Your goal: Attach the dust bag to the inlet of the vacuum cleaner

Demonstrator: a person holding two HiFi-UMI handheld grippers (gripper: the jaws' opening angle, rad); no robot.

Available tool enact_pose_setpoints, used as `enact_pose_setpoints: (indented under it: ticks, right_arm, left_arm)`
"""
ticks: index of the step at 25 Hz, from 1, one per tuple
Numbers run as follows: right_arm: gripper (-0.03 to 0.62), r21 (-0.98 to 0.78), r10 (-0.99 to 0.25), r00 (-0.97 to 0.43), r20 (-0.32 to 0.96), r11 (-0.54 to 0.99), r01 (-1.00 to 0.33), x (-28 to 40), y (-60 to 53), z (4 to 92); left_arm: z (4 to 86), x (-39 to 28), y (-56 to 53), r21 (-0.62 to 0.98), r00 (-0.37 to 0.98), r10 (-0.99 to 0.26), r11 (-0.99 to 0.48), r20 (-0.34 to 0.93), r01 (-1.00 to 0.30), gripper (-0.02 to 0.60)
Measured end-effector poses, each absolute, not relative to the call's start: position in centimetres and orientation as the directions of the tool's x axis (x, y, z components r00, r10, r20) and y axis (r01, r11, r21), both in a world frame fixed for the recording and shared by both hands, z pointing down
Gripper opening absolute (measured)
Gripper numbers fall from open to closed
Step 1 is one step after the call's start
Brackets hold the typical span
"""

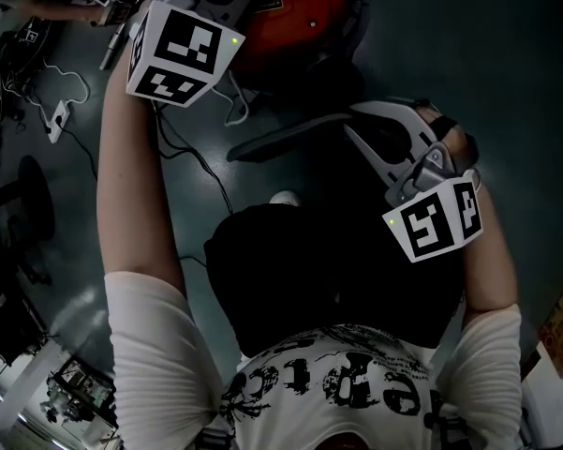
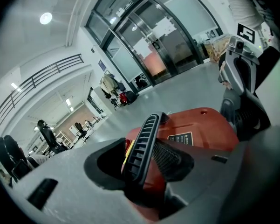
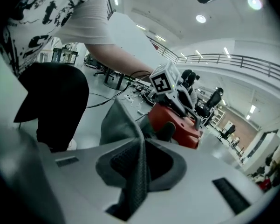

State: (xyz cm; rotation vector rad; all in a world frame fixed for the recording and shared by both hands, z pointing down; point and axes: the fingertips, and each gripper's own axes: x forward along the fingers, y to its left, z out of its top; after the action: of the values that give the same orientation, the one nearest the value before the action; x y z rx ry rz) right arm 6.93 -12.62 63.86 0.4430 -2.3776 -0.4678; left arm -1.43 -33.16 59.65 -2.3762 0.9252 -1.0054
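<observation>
The red vacuum cleaner (image 1: pixel 295 17) stands on the dark floor ahead of me. My left gripper (image 2: pixel 144 171) is shut on a black ribbed handle (image 2: pixel 142 143) on top of its red body (image 2: pixel 205 125); its marker cube (image 1: pixel 183 52) shows at the upper left of the head view. A dark grey dust bag (image 1: pixel 281 137) stretches from the vacuum's near side to my right gripper (image 1: pixel 353 118), which is shut on the cloth. In the right gripper view the grey fabric (image 3: pixel 116 125) rises from between the pads, with the vacuum (image 3: pixel 177 122) just behind it. The inlet is hidden.
Black cables (image 1: pixel 192 157) and a white power strip (image 1: pixel 56 115) lie on the floor at the left. The person's dark trousers (image 1: pixel 328 279) fill the near middle. Glass doors (image 2: pixel 163 36) and seated people (image 2: pixel 46 134) are far off.
</observation>
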Motion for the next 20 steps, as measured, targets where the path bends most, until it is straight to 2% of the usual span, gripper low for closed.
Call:
enact_pose_setpoints:
  ticks: [5,12,20]
  right_arm:
    - [0.030,0.510,-0.491,-0.697,0.522,0.835,-0.206,8.1,-12.5,64.9]
    - [0.031,0.451,-0.539,-0.685,0.491,0.830,-0.329,7.9,-12.3,64.4]
    - [0.034,0.501,-0.592,-0.632,0.500,0.793,-0.347,7.3,-12.7,64.4]
  left_arm:
    - [59.8,-1.6,-33.3,-0.576,0.516,-0.708,-0.700,0.481,-0.423,0.161]
    - [59.4,-1.5,-32.9,-0.568,0.516,-0.712,-0.697,0.477,-0.438,0.163]
    - [59.5,-1.6,-33.0,-0.574,0.499,-0.721,-0.689,0.481,-0.442,0.164]
